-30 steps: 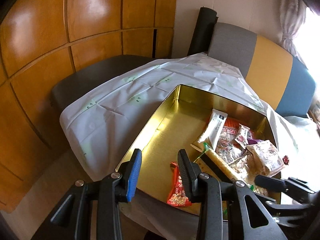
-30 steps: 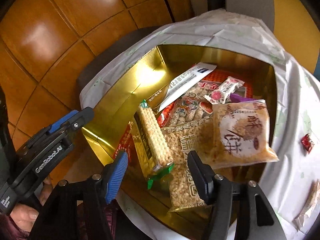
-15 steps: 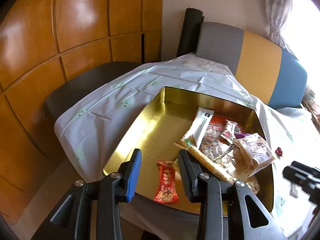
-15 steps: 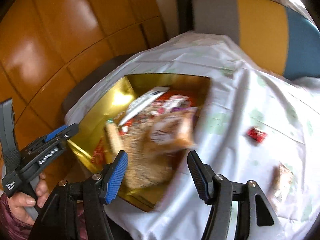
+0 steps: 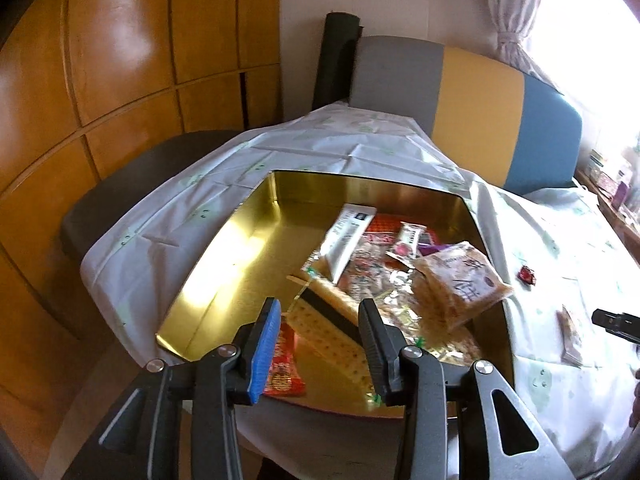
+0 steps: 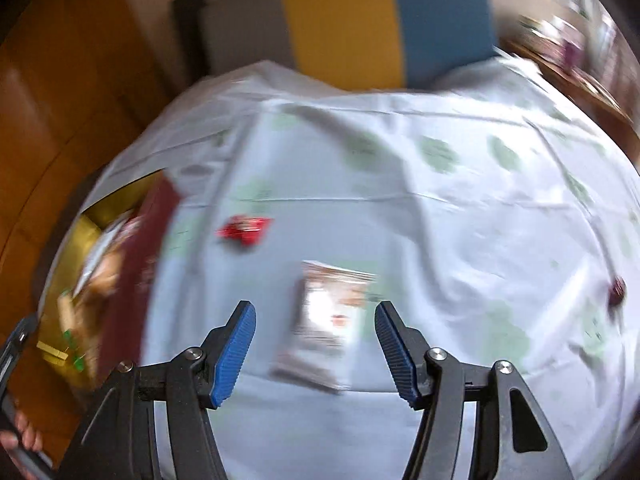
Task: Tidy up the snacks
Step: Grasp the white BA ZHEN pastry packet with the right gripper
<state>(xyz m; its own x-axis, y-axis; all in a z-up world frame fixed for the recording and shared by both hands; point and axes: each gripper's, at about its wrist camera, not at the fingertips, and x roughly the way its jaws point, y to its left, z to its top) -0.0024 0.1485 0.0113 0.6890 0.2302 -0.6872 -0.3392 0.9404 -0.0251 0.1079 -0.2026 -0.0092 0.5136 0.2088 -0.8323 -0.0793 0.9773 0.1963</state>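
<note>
Tablecloth, right tool open over packet

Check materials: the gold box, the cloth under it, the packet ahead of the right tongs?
Gold box: looks like metal tin, glossy; its inner walls mirror the snacks and throw bright glare.
Cloth: thin sheet with fold creases and faint green print; plastic or fabric, can't tell.
Packet: likely plastic film, shiny with a white glare patch; blurred, so tentative.

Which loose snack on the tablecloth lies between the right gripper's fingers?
The brown-and-white packet, framed by the open right gripper; the small red candy lies farther, toward the tin.
</note>
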